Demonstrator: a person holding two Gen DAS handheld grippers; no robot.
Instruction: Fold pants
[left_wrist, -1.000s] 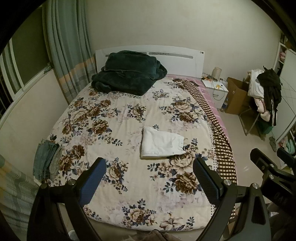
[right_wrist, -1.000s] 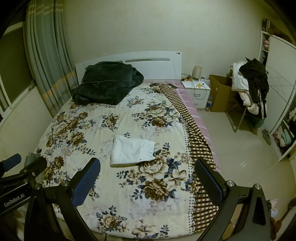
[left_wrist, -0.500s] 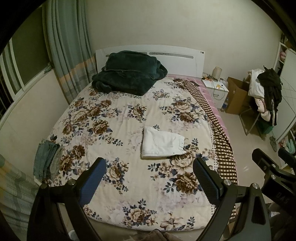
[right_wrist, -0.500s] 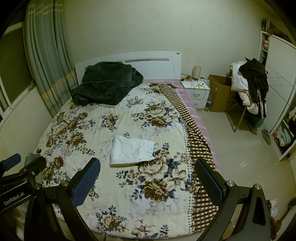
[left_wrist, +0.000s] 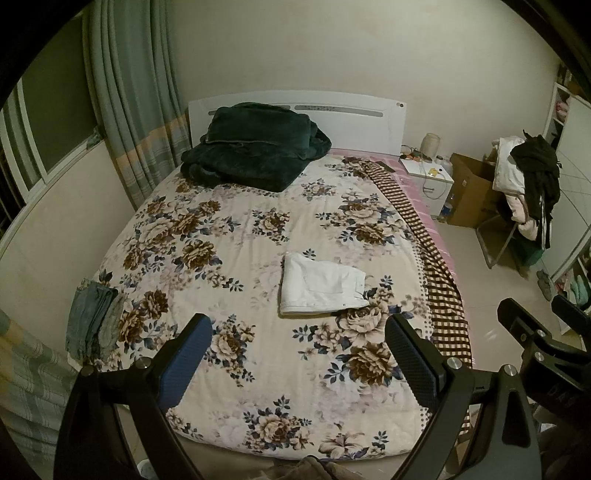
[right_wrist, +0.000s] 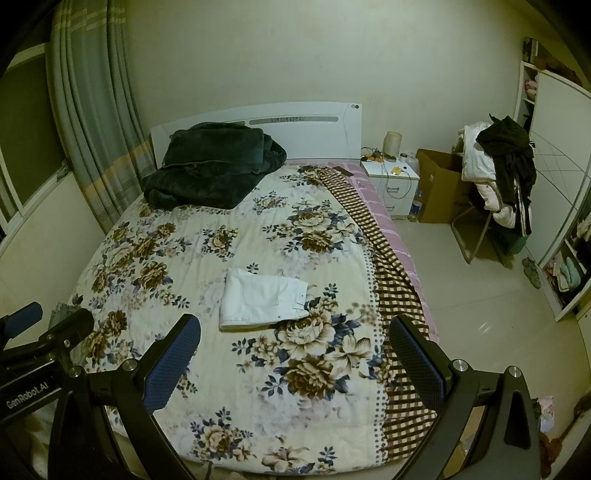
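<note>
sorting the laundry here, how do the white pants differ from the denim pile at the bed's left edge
The white pants lie as one flat, neat rectangle in the middle of the floral bedspread; the denim pile is blue-grey, narrower, and sits right at the edge. The white pants show in both views; the denim is plain only in the left one. Both are folded and untouched by either gripper.

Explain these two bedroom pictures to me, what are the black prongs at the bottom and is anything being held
The black prongs are two handheld grippers, one in each of a person's hands, each with a fisheye camera looking out between its fingers. One picture comes from the left gripper, the other from the right gripper. Both are open and hold nothing. On the floral quilted bedspread lie folded white pants, a dark green plush blanket by the headboard, and folded blue denim jeans at the left edge.
</note>
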